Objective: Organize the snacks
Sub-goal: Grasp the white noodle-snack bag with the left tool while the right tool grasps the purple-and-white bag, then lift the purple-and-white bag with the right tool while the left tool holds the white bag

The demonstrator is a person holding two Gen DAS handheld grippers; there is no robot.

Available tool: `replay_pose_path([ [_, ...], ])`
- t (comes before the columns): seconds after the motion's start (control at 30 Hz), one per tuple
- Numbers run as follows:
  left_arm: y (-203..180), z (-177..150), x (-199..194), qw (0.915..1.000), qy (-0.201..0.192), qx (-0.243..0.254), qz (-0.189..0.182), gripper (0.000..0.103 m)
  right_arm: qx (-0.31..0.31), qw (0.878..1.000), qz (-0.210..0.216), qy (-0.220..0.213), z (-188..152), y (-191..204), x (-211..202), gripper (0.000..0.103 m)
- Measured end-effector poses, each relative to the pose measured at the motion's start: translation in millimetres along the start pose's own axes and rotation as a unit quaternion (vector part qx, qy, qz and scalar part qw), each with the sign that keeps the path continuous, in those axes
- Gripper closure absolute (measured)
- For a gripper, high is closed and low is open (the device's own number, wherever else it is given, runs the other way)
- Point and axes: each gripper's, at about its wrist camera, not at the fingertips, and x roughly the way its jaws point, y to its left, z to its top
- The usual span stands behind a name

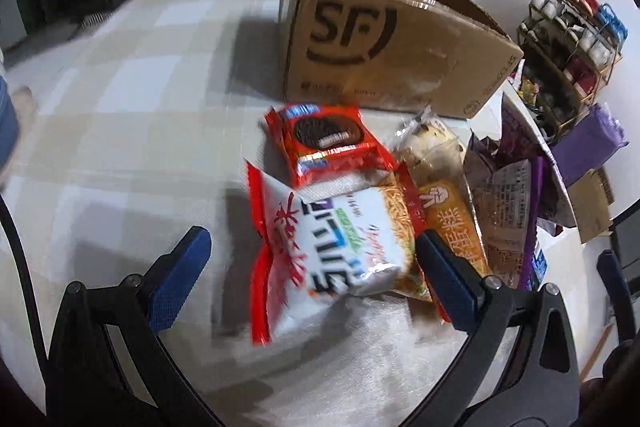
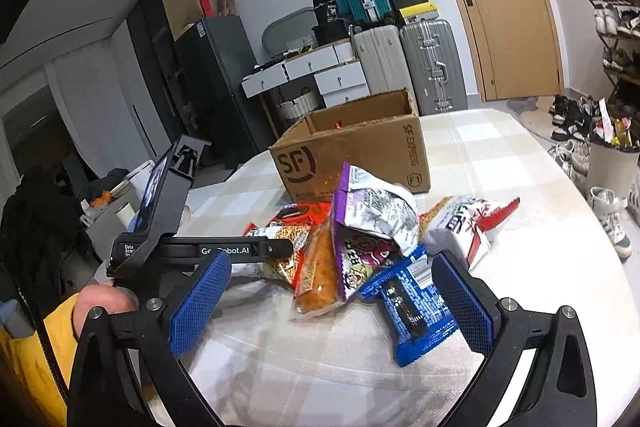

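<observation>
Snacks lie heaped on a checked tablecloth (image 1: 120, 99) in front of an open SF carton (image 1: 384, 51), which stands toward the far edge of the tabletop. Left wrist view, left to right: the left gripper (image 1: 310, 267) has its jaws spread wide, its blue pads flanking a white-and-red noodle bag (image 1: 320, 247) without visibly touching it; behind that bag, partly over its far end, lies a red cookie pack (image 1: 324, 147); to the right come an orange cake bar (image 1: 452, 219) in clear wrap and a purple-edged bag (image 1: 508, 199) at the tabletop's right edge. Beyond that edge stands a shoe rack (image 1: 568, 59). Right wrist view, left to right: the other gripper's black frame reaches in over the heap's left side; the cake bar (image 2: 320, 275) leans against the purple bag (image 2: 372, 223), which stands crumpled in the middle; a blue wafer pack (image 2: 412, 307) lies nearest the camera, between the wide-open jaws of the right gripper (image 2: 332, 303), just beside its right pad, contact unclear; a white-and-red bag (image 2: 476, 223) lies right of the heap.
</observation>
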Motion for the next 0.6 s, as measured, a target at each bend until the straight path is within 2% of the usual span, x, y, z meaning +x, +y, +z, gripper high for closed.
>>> replay_pose_path([
  [0.13, 4.1, 1.5, 10.6, 0.9998, 0.003, -0.014, -0.011, 0.004, 0.010, 1.000, 0.003, 0.011, -2.4, -6.1, 7.4, 0.001],
  [0.2, 6.0, 3.4, 11.4, 0.9995, -0.002, -0.016, -0.026, 0.023, 0.012, 1.000, 0.005, 0.014, -2.8, -7.4, 9.8, 0.001],
  [0.27, 8.5, 5.7, 11.1, 0.9991, -0.007, -0.017, -0.038, 0.032, 0.012, 1.000, 0.006, 0.014, -4.0, -8.2, 8.6, 0.001],
  [0.47, 15.7, 6.9, 4.7, 0.9984, -0.024, -0.009, -0.050, 0.045, 0.013, 1.000, 0.005, 0.013, -4.8, -7.8, 5.7, 0.001],
  [0.6, 22.3, 2.3, -3.7, 0.9983, -0.029, -0.007, -0.051, 0.046, 0.015, 1.000, 0.000, 0.019, -5.7, -4.5, 6.1, 0.001],
])
